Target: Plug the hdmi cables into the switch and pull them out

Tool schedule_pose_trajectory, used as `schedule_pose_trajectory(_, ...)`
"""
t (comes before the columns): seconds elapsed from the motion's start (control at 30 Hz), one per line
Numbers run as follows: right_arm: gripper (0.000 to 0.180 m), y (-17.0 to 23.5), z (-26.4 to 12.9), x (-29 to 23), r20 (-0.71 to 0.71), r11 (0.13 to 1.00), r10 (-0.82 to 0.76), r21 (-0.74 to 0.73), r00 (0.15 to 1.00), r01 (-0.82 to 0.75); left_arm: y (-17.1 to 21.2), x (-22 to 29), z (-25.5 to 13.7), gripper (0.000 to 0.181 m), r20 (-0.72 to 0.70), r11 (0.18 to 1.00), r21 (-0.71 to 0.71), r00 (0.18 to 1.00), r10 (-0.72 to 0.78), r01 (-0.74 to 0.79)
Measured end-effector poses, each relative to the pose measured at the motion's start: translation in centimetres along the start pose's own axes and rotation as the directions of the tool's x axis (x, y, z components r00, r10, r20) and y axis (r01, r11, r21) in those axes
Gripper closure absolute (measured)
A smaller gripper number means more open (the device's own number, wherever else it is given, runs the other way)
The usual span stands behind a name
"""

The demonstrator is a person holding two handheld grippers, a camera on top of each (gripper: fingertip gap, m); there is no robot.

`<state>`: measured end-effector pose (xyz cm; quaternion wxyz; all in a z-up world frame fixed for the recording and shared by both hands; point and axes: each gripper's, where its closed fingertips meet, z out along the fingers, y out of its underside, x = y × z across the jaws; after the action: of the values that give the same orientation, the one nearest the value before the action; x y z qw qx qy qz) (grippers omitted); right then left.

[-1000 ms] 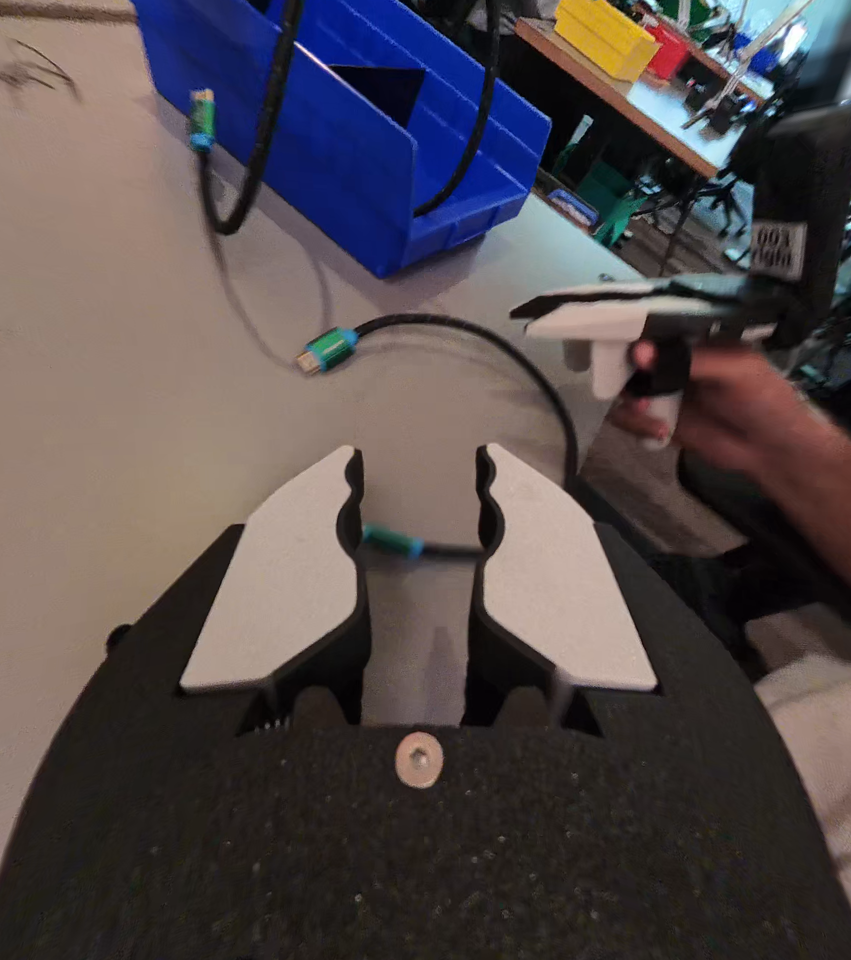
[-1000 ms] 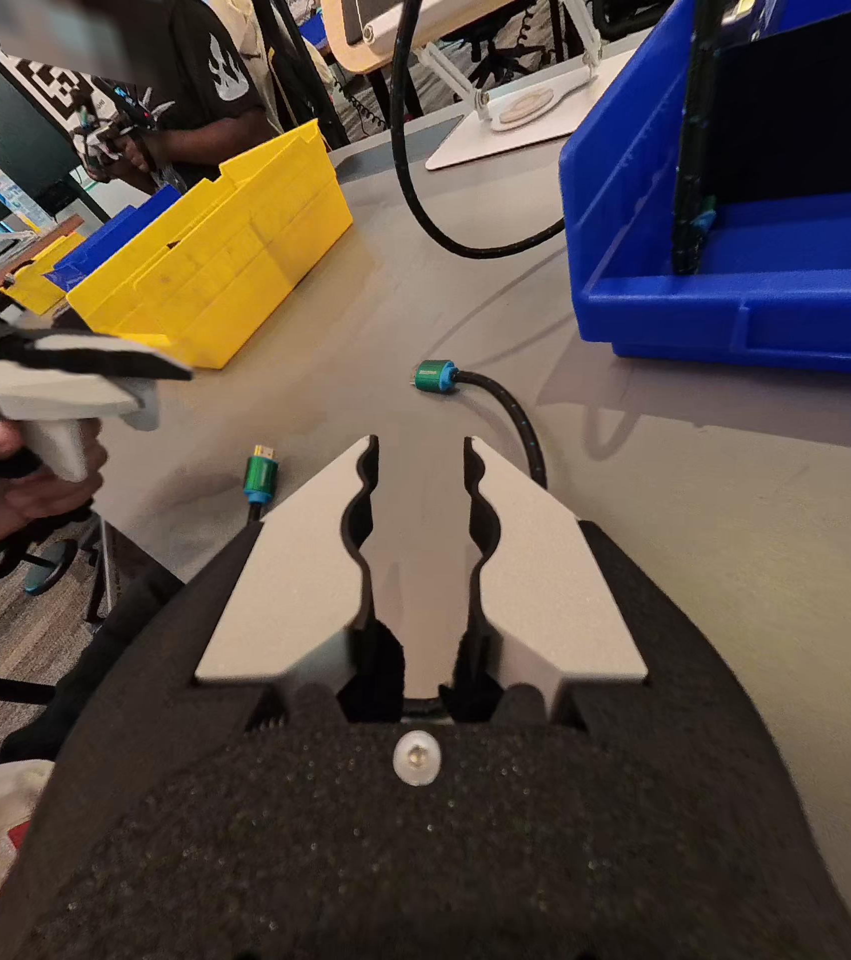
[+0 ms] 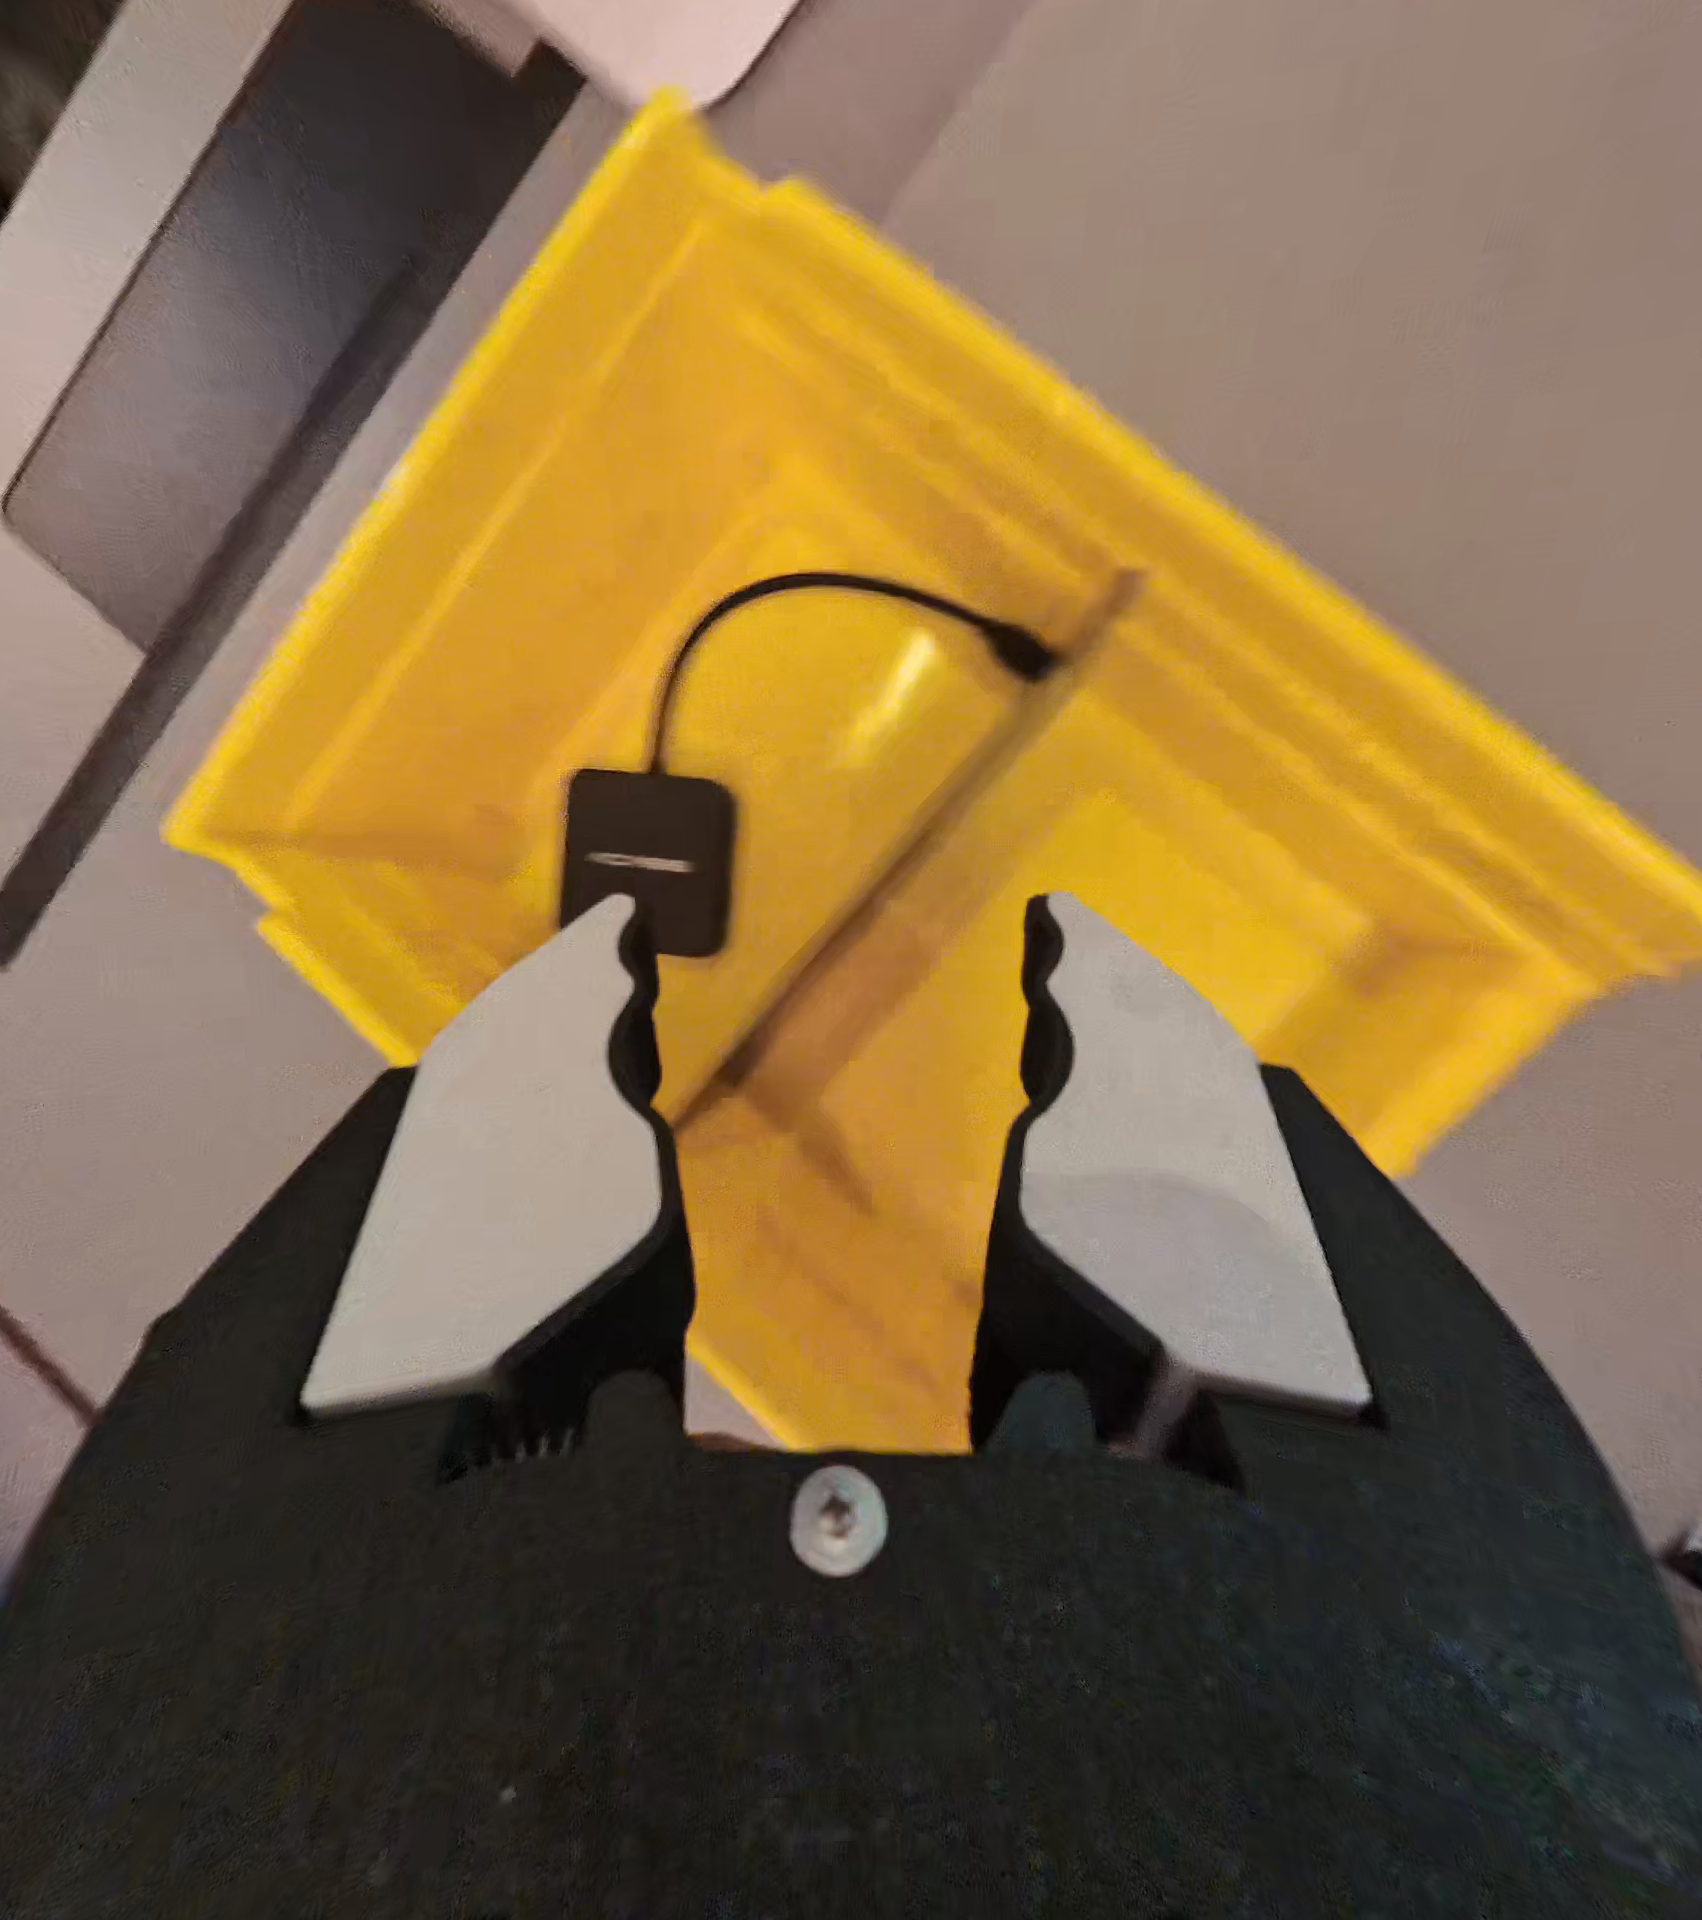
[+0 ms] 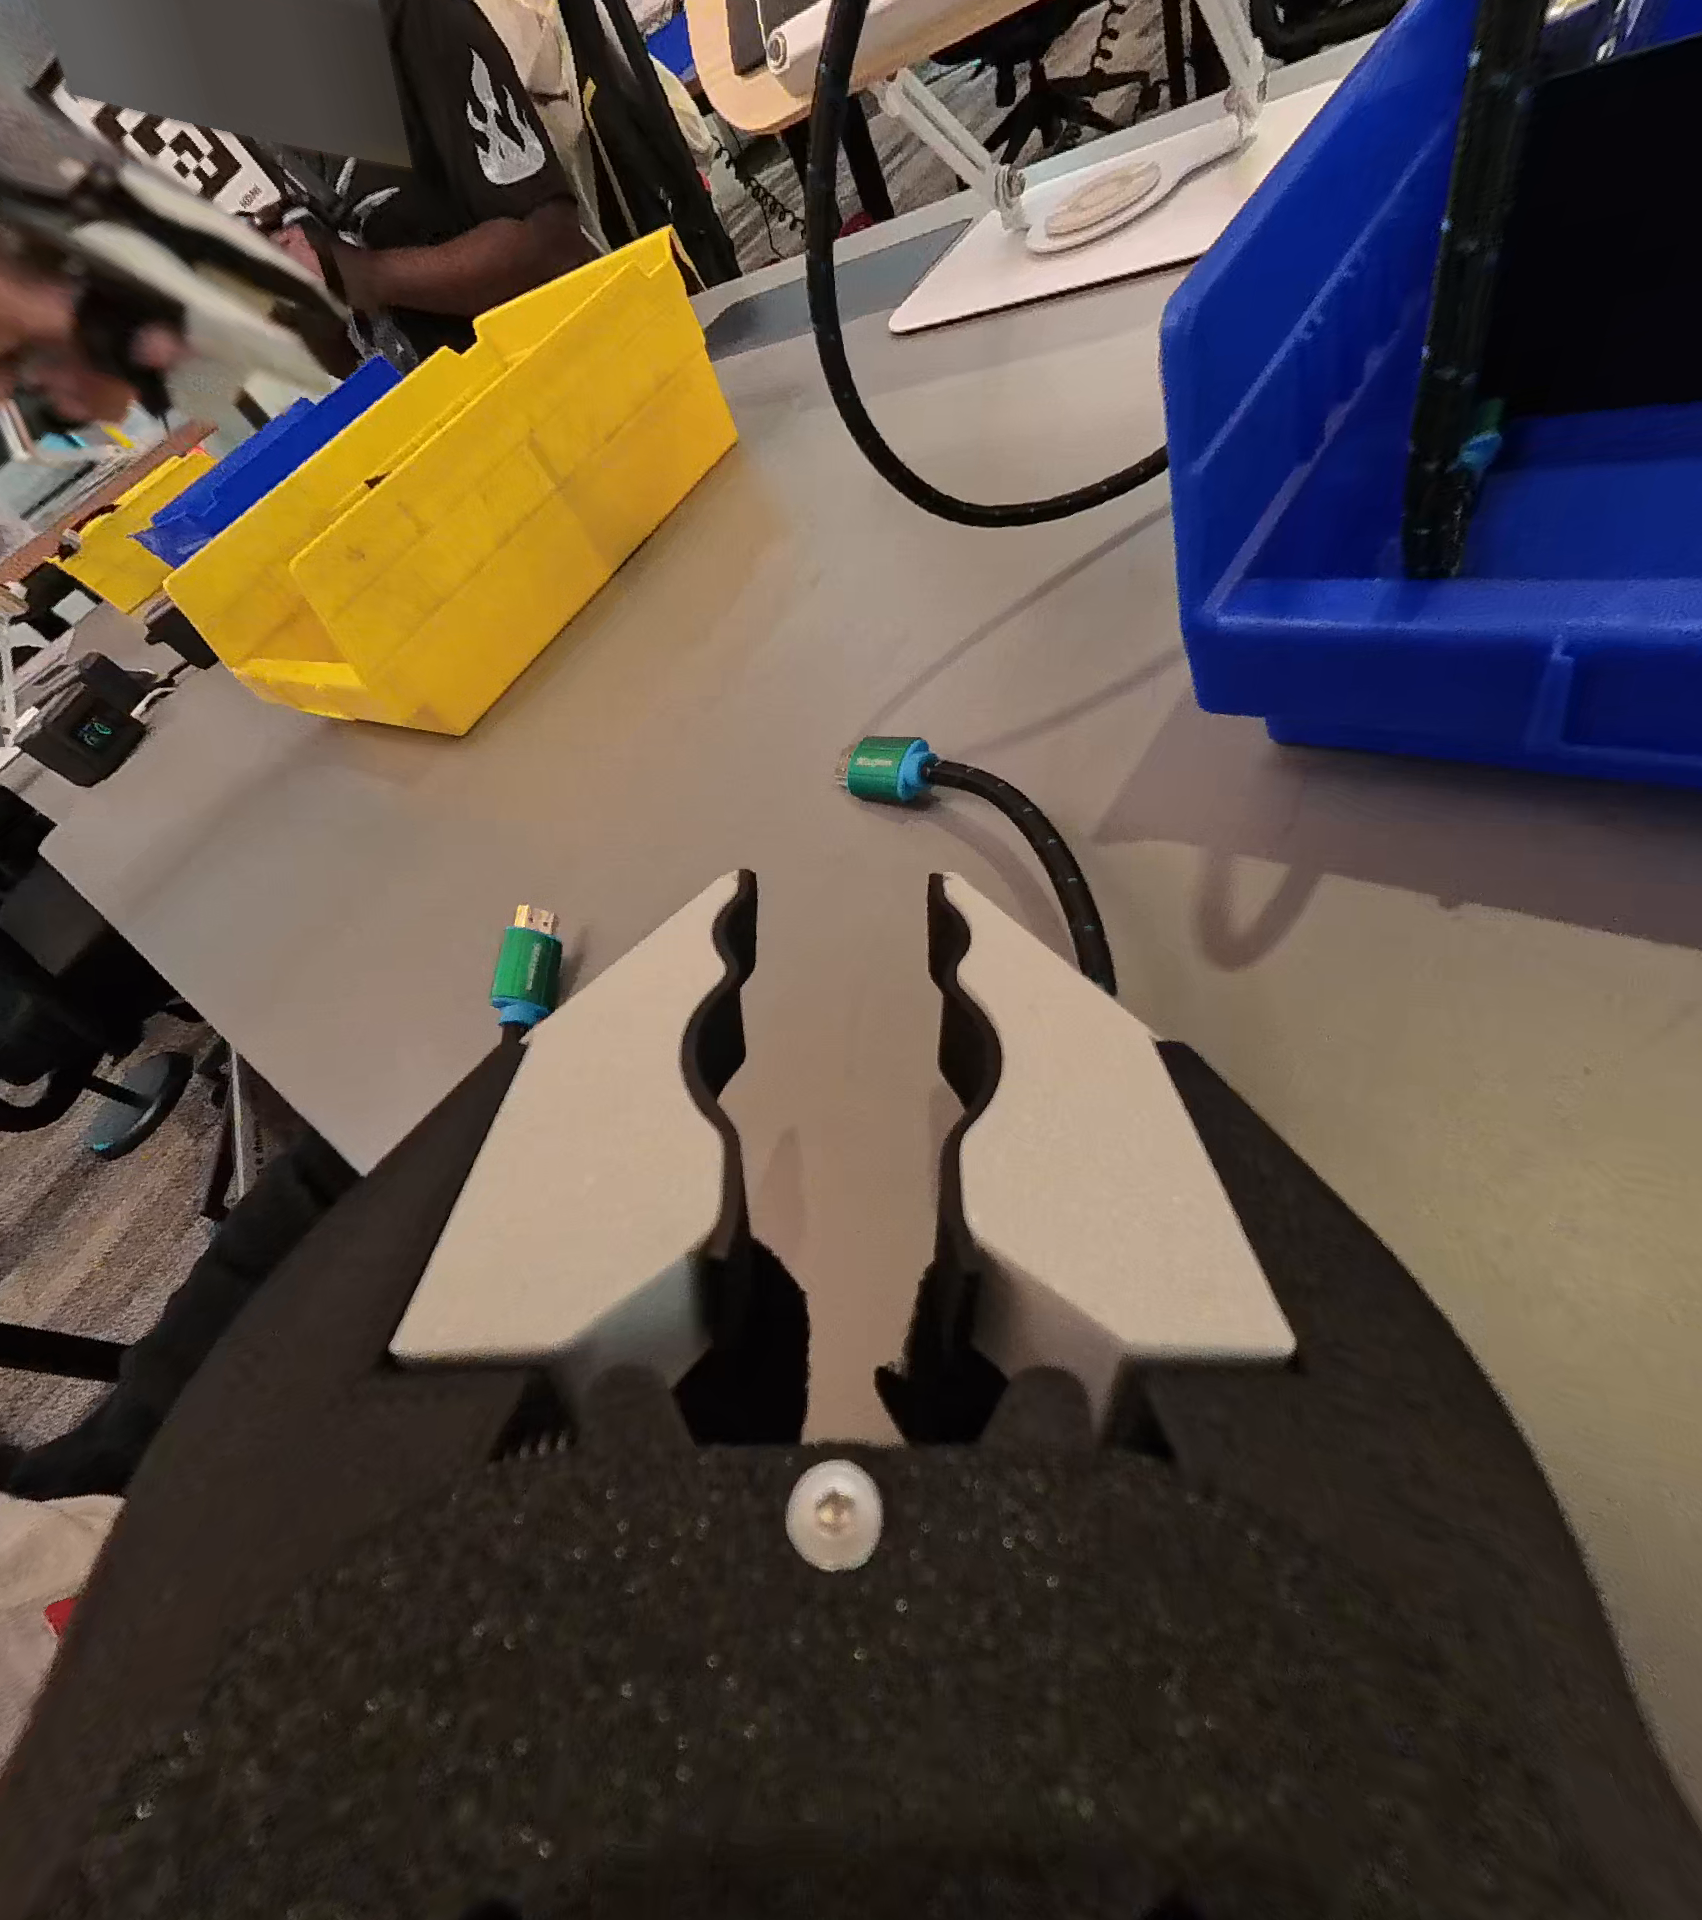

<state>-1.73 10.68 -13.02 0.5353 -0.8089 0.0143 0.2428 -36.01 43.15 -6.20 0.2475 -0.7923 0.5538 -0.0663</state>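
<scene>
In the left wrist view a small black HDMI switch [image 3: 655, 852] with a thin black pigtail cable [image 3: 805, 592] lies inside a yellow bin [image 3: 1190, 748]. My left gripper [image 3: 831, 909] is open and empty, looking down from above the bin, its left fingertip just in front of the switch. In the right wrist view two HDMI plugs with green and blue collars lie on the grey table [image 4: 514, 810]: one [image 4: 886, 769] ahead, one [image 4: 527, 966] to the left of my fingers. My right gripper [image 4: 842, 883] is open and empty, low over the table. The left gripper [image 4: 161, 270] shows blurred at upper left.
A large blue bin [image 4: 1449, 644] with a black cable in it stands at right. A thick black cable [image 4: 857, 395] runs across the table behind. The yellow bin [image 4: 473, 551] sits near the table's left edge. A white stand base [image 4: 1065, 249] and a person are at the back. My right fingertips sit around 50 cm from my left ones.
My left gripper has swung away from the cables to above the yellow bin and opened wider. The right gripper has barely moved.
</scene>
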Motion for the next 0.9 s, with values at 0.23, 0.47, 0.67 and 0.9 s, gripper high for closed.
schedule_pose_trajectory(0.23, 0.147, 0.7, 0.8, -0.6, 0.040, 0.999, 0.008, -0.039, 0.999, -0.007, 2.8, -5.1, 9.0, 0.111, -0.072, 0.918, -0.390, 0.991, -0.115, 0.079)
schedule_pose_trajectory(0.47, 0.147, 1.1, 0.9, -0.5, 0.045, 0.998, -0.018, -0.066, 0.999, 0.021, 4.5, -6.3, 12.4, 0.109, -0.051, 0.855, -0.518, 0.996, -0.076, 0.038)
schedule_pose_trajectory(0.67, 0.147, 0.8, 0.8, -0.8, 0.095, 0.998, 0.039, -0.054, 0.995, -0.034, 5.1, -5.9, 12.9, 0.111, -0.080, 0.808, -0.590, 0.996, -0.042, -0.014)
schedule_pose_trajectory(0.9, 0.147, 1.0, 1.0, -1.6, 0.141, 0.997, 0.053, -0.070, 0.989, -0.043, 5.1, -5.4, 12.7, 0.115, -0.141, 0.810, -0.578, 0.990, 0.020, -0.098)
